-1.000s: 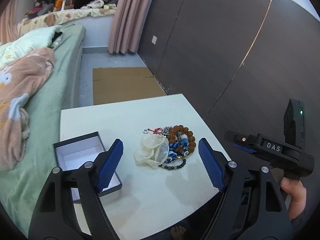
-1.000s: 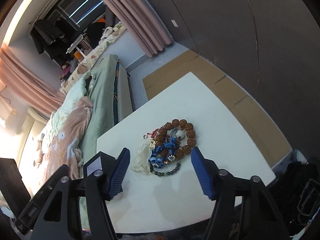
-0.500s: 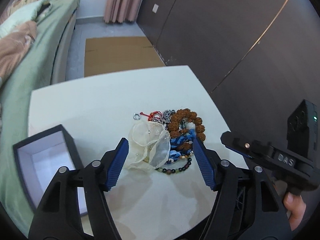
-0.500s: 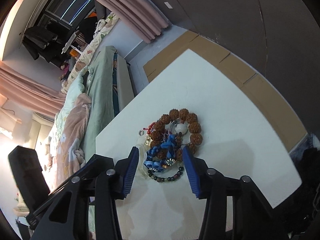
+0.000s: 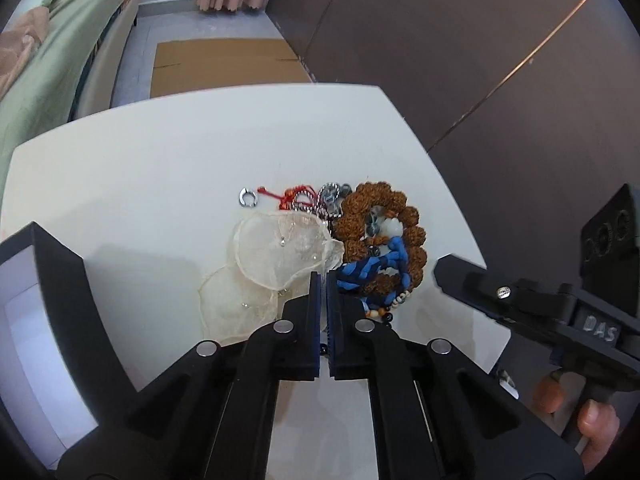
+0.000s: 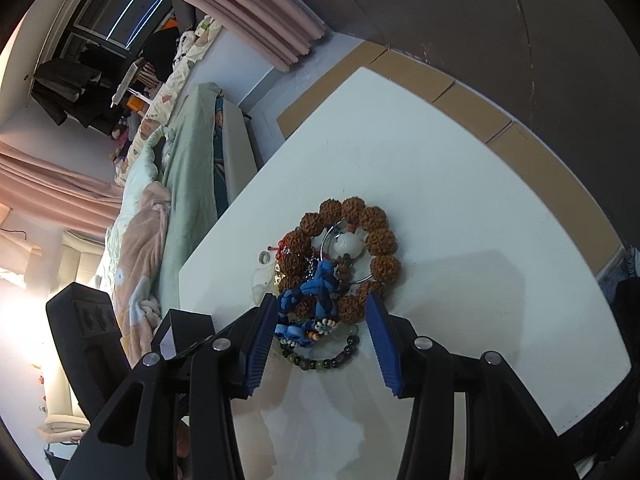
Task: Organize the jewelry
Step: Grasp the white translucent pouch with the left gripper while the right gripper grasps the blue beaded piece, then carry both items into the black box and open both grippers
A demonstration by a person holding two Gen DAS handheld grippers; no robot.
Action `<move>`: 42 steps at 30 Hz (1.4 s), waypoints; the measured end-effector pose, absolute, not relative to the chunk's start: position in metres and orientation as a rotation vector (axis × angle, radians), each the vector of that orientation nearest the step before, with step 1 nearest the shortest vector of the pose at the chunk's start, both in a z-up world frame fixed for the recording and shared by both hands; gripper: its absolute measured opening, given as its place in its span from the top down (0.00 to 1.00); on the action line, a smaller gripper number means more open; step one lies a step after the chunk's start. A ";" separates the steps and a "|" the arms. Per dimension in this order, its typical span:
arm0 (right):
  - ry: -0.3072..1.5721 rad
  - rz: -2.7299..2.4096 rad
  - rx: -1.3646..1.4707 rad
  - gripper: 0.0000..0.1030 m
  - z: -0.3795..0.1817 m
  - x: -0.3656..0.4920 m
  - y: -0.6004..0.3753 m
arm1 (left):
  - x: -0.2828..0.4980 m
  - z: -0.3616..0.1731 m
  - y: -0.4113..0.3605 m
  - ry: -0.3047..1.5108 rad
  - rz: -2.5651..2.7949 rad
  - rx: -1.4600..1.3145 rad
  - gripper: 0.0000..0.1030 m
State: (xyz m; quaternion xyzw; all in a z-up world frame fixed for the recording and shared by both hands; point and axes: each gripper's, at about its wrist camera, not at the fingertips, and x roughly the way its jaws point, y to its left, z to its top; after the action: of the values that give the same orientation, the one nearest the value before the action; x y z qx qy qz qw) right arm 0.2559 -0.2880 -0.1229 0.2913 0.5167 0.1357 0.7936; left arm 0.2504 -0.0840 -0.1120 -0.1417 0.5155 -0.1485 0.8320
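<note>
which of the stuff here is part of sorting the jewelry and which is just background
Part of the job: brown bead bracelet, blue braided cord, dark bead bracelet, sheer pouch, silver ring, open box.

Just there: bed, curtain, cardboard on floor.

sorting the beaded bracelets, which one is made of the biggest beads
The brown seed bracelet: its chunky rough beads form the big ring, unlike the thin dark-bead strand nearest the right gripper.

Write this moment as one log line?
left gripper: shut at organza pouch edge | right gripper: open around blue cord bracelet | black box: open
</note>
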 end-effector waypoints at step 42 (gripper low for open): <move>0.877 0.496 0.451 0.93 -0.053 0.210 -0.208 | 0.147 -0.012 0.050 0.806 -0.241 -0.390 0.96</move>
State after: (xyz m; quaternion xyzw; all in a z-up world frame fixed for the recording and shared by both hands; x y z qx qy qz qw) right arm 0.2096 -0.2081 -0.0534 0.2140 0.4165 0.2358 0.8515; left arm 0.1473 0.0501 -0.0115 -0.1879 0.3886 -0.1162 0.8945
